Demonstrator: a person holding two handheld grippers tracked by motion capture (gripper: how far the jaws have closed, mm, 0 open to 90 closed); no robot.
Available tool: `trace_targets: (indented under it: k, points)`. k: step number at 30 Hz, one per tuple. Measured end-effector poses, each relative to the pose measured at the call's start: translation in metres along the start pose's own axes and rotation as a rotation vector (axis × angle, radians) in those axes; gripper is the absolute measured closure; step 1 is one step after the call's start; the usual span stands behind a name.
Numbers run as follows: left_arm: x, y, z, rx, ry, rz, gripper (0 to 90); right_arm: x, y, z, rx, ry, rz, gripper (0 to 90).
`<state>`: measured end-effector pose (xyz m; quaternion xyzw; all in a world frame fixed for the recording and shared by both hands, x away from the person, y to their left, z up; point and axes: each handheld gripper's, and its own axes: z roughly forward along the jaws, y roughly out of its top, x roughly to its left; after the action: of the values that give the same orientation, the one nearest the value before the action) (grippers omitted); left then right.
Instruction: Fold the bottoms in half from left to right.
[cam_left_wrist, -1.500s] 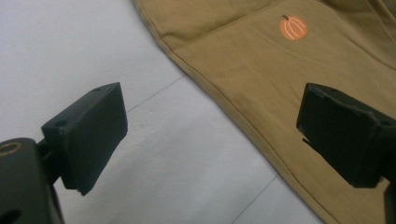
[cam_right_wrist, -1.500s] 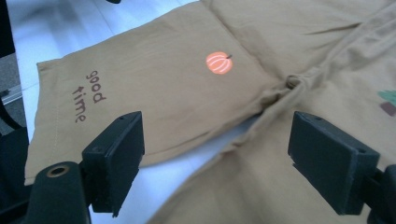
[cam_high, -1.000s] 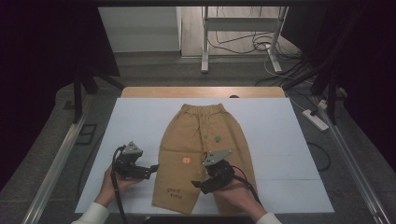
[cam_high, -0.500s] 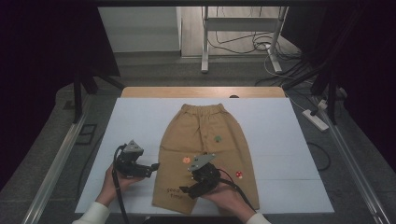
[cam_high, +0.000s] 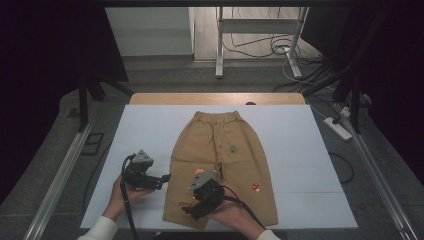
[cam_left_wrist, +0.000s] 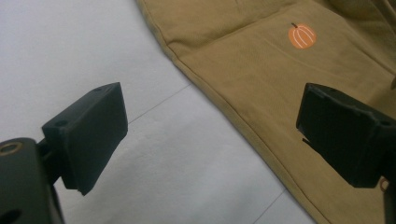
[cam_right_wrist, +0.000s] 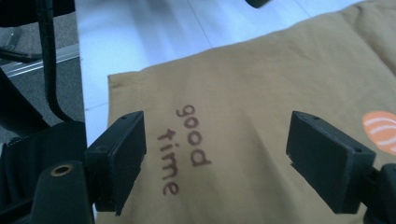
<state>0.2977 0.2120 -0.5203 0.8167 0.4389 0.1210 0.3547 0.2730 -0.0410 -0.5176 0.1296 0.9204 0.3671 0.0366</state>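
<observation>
Both tongs released | right tongs (cam_high: 192, 209) over trousers (cam_high: 220, 150) hem | left tongs (cam_high: 162, 178) beside

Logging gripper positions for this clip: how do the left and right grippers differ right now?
The left gripper sits beside the tan trousers, over the white table cover at the garment's side edge; the right gripper is above the trouser leg near the hem, over the "good time" lettering. Both are open and hold nothing.

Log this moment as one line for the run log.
left gripper: open, beside trousers' left edge | right gripper: open, over "good time" print near hem | trousers: flat on white mat
</observation>
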Motion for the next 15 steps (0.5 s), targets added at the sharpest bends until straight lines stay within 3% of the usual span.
trace_targets:
  k: [15]
  points:
    - [0.001,0.000,0.001,-0.002,-0.003,-0.004,9.1,0.021,0.012,0.025,0.030,0.034,-0.052,20.2]
